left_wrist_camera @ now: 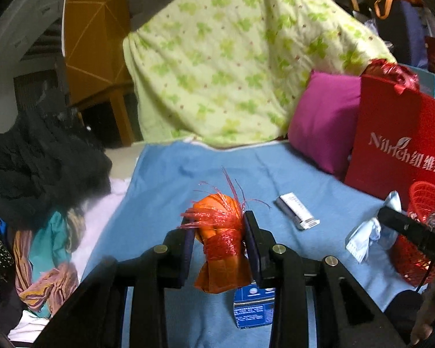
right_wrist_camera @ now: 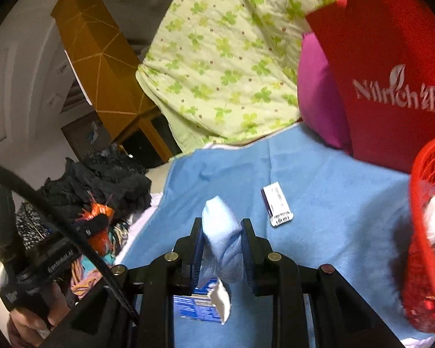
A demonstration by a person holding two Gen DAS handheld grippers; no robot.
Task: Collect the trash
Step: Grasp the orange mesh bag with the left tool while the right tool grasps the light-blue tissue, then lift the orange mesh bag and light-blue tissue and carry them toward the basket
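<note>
My left gripper [left_wrist_camera: 219, 232] is clamped on an orange wrapper bundle [left_wrist_camera: 221, 249] bound with red netting, held above the blue blanket [left_wrist_camera: 165, 179]. My right gripper [right_wrist_camera: 221, 237] is clenched on a crumpled pale blue mask [right_wrist_camera: 221, 232]. A white packet [left_wrist_camera: 298, 211] and a blue carton [left_wrist_camera: 253, 308] lie on the blanket. The red basket [right_wrist_camera: 429, 232] stands at right, beside the red bag [left_wrist_camera: 397, 139].
</note>
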